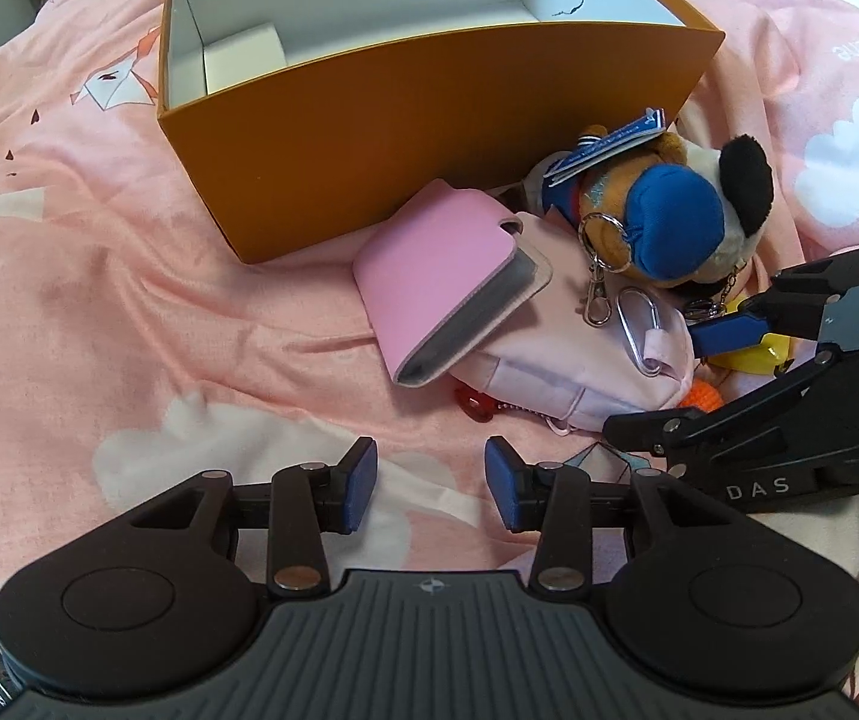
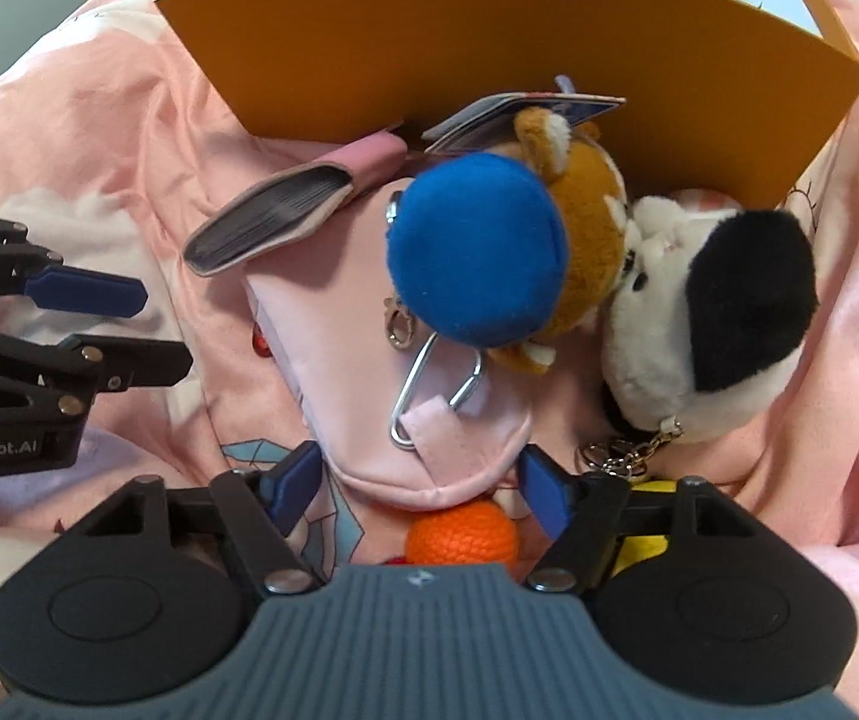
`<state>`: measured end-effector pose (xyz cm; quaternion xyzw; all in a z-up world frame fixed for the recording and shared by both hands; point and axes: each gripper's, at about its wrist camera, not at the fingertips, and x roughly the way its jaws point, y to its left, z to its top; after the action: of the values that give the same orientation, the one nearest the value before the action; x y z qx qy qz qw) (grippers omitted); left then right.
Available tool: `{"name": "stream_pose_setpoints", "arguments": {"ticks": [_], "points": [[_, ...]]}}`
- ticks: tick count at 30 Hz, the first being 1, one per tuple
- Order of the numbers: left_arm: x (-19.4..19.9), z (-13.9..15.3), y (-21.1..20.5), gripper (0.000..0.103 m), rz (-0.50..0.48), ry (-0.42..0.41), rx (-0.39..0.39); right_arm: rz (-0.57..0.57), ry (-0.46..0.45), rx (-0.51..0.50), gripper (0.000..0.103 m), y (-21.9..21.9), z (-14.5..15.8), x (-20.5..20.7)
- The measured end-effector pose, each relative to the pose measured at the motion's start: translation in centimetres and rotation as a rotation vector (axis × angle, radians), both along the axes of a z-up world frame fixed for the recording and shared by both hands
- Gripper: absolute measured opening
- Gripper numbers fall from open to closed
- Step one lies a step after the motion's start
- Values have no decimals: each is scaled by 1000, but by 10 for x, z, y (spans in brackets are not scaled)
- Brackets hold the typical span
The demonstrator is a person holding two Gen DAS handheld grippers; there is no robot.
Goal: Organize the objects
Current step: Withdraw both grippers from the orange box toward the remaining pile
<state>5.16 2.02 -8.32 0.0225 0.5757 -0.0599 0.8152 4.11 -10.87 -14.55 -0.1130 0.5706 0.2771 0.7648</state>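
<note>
- Pink cloud-print bed cover (image 1: 99,300) fills both views.
- Open orange cardboard box (image 1: 429,138), upper centre, white inside.
- Pale pink fabric pouch (image 2: 369,360) mid-frame; pink card wallet (image 1: 447,276) leaning on it.
- Blue-capped brown plush keychain (image 2: 489,258) beside black-and-white plush (image 2: 711,324).
- Left tongs (image 1: 431,489) apart, nothing between.
- Right tongs (image 2: 420,483) apart, straddling pouch's near end, not clamped.

You see a matt orange cardboard box (image 1: 369,138) with a smooth white paper lining. The bed cover (image 1: 99,312) is soft pink printed cloth, creased. The wallet (image 1: 447,276) looks like smooth pink leatherette. The pouch (image 2: 369,360) is matt cloth with a shiny metal carabiner (image 2: 435,396). The plush toys (image 2: 549,252) are fuzzy pile.
</note>
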Motion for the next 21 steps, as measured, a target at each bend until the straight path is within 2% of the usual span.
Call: {"name": "stream_pose_setpoints", "arguments": {"ticks": [5,16,21], "points": [[-3,5,0,49,-2,-27,-4,19,-63,-8,62,2,13,-9],[-9,25,3,49,-29,-104,-34,100,-236,62,54,6,73,-26],[-11,33,10,49,-29,-140,-24,91,-216,162,51,14,85,-11]]}}
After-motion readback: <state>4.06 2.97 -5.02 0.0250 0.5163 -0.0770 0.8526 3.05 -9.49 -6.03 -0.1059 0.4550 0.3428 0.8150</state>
